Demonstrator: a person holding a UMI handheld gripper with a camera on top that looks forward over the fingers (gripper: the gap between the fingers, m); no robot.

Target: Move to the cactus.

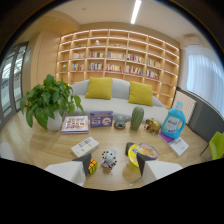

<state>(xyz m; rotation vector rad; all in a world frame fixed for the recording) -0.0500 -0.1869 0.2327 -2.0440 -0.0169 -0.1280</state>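
- Wooden counter [45, 145] carries everything; behind it a white sofa [120, 102] with yellow cushions and a full-wall bookshelf [117, 55].
- Leafy potted plant [47, 102] sits at the far left of the counter, well apart from the target.
- Blue detergent bottle [174, 122] stands to the right of the target, a small gold figurine [152, 126] between the two.
- Cactus [137, 118]: green, upright, far side of the counter, beyond the fingers and slightly right of centre. A small grey-green item [120, 121] sits just beside it on the left.
- Gripper [114, 165]: fingers spread, released, gripping nothing. A white toy [109, 158] lies in the gap between them, a Rubik's cube [92, 166] by the left finger [83, 162], a yellow round tin [142, 151] by the right.
- Risk: a straight low run toward the cactus would plough through the toy, cube and tin. Cause: clutter right at the fingertips.
- Risk: drifting right on approach could clip the figurine or tip the bottle; drifting left hits the grey-green item.
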